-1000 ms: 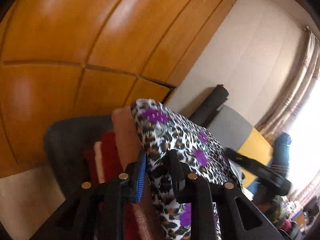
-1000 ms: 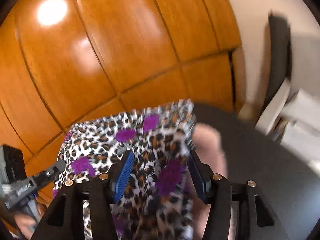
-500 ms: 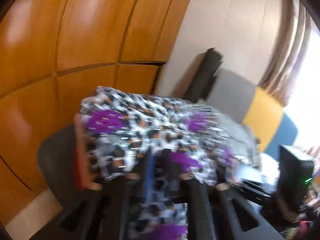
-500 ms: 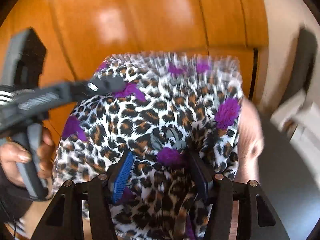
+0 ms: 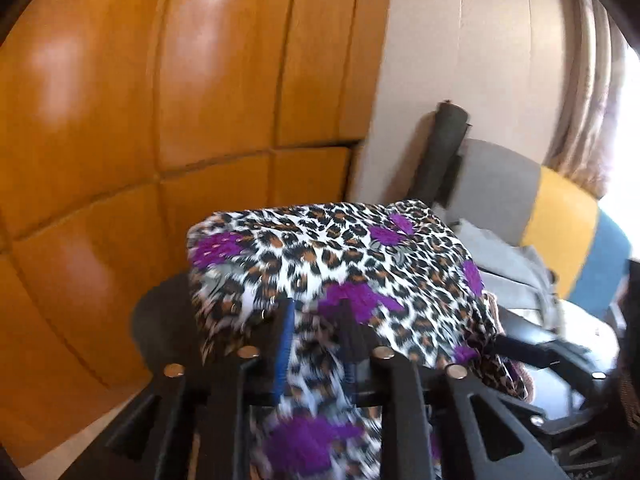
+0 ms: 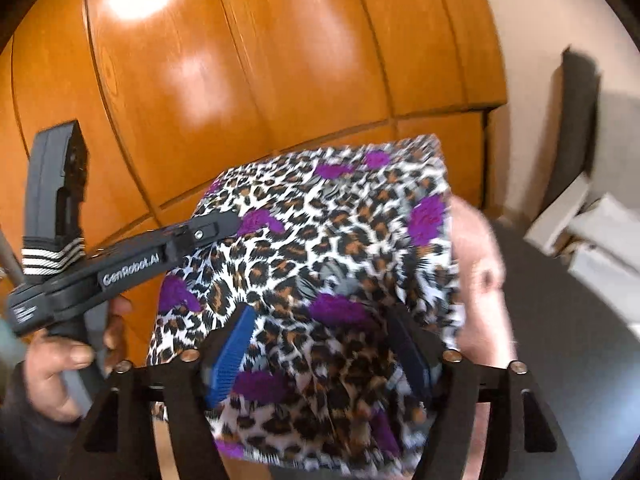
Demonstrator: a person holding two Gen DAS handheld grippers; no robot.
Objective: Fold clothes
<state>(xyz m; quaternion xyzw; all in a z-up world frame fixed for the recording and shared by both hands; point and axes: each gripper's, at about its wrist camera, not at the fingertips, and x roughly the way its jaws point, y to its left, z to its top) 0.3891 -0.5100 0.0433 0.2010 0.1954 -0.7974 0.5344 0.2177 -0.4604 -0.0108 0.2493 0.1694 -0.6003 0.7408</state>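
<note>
Your left claw (image 5: 316, 320): closed on a fold of the leopard cloth (image 5: 344, 256), fabric pinched between the blue pad and the dark one.

Your right claw (image 6: 320, 336): pads set wider apart, a bunched ridge of the same cloth (image 6: 328, 240) filling the gap between them; gripping it.

Cloth: white leopard print with purple flowers, held up in the air between both claws, draped over their tips and hanging down behind the fingers. Motion blur on its lower edge.

Your left hand (image 6: 60, 356): wrapped round the left tool's handle, seen in the right view.

Behind the cloth: a pink garment (image 6: 480, 264) on a dark chair (image 6: 560, 320).

Backdrop: orange wood panels (image 5: 120, 120), a beige wall (image 5: 460, 60), a grey, yellow and blue sofa (image 5: 560, 216), curtains (image 5: 592, 80).
</note>
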